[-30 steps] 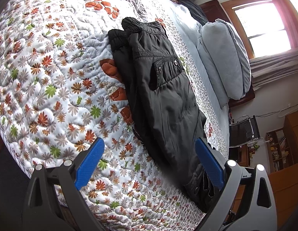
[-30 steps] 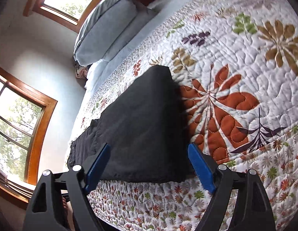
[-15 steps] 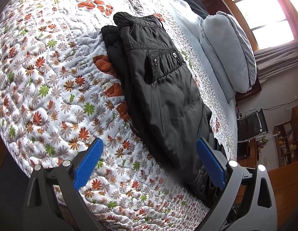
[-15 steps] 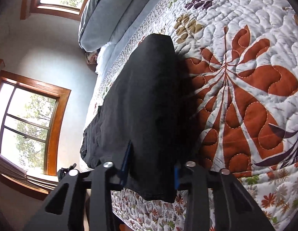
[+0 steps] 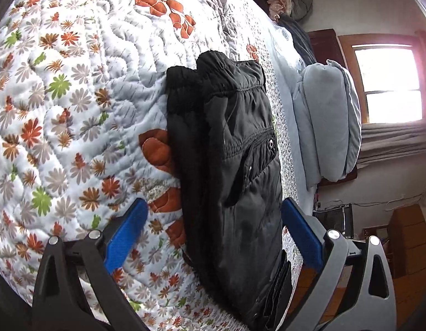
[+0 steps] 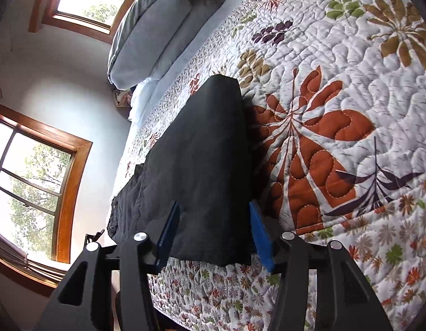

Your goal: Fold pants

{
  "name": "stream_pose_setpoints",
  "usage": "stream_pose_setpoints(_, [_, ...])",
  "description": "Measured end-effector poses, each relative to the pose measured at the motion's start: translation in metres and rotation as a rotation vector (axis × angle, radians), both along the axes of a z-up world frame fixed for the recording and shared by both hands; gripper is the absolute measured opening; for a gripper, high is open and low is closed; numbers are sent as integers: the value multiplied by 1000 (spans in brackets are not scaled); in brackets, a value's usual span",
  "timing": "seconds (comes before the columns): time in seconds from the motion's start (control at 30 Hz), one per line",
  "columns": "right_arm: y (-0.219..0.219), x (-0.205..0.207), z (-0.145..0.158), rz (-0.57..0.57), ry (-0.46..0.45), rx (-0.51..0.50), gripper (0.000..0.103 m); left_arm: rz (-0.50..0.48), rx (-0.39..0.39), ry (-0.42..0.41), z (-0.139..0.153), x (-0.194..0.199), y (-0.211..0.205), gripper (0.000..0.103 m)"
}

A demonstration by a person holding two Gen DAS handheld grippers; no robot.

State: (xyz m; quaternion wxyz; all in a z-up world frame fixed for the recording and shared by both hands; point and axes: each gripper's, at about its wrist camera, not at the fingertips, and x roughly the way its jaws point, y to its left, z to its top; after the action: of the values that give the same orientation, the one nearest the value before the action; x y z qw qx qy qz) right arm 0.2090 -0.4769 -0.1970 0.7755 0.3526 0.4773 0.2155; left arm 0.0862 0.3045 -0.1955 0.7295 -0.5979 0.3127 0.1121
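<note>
Black pants (image 5: pixel 232 182) lie lengthwise along the near edge of the floral quilt (image 5: pixel 75 110), legs folded together, waistband and a pocket snap facing the left wrist view. My left gripper (image 5: pixel 213 234) is open, its blue pads (image 5: pixel 127 231) on either side of the pants' waist end. In the right wrist view the pants (image 6: pixel 202 171) show as a smooth dark leg end. My right gripper (image 6: pixel 213 234) is partly open, its pads (image 6: pixel 259 237) standing on either side of the leg hem at the bed's edge; whether they press the cloth is unclear.
Grey-blue pillows (image 5: pixel 328 121) lie at the head of the bed and also show in the right wrist view (image 6: pixel 152 27). Wood-framed windows (image 6: pixel 28 187) are on the walls. A pile of clothes (image 5: pixel 287 2) sits at the far corner. Wooden furniture (image 5: pixel 406 237) stands beyond the bed.
The left gripper has moved in over the waist end of the pants. The right gripper closed to a narrow gap on the leg hem, then widened again.
</note>
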Motion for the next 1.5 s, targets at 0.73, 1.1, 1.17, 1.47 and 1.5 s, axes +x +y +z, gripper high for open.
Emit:
stream_pose_setpoints(0.73, [20, -18, 21, 13, -38, -36, 57, -42, -222, -199, -22, 40, 0, 99])
stream_pose_setpoints(1.1, [27, -16, 19, 16, -25, -56, 62, -22, -343, -248, -60, 40, -4, 26])
stream_pose_setpoints(1.17, [29, -16, 20, 22, -29, -59, 63, -29, -336, -249, -58, 42, -4, 23])
stream_pose_setpoints(1.47, [27, -18, 18, 23, -27, -45, 63, -37, -215, -246, -39, 44, -7, 16])
stream_pose_setpoints(1.5, [27, -19, 18, 24, -28, -47, 63, -37, -205, -248, -36, 43, -8, 16])
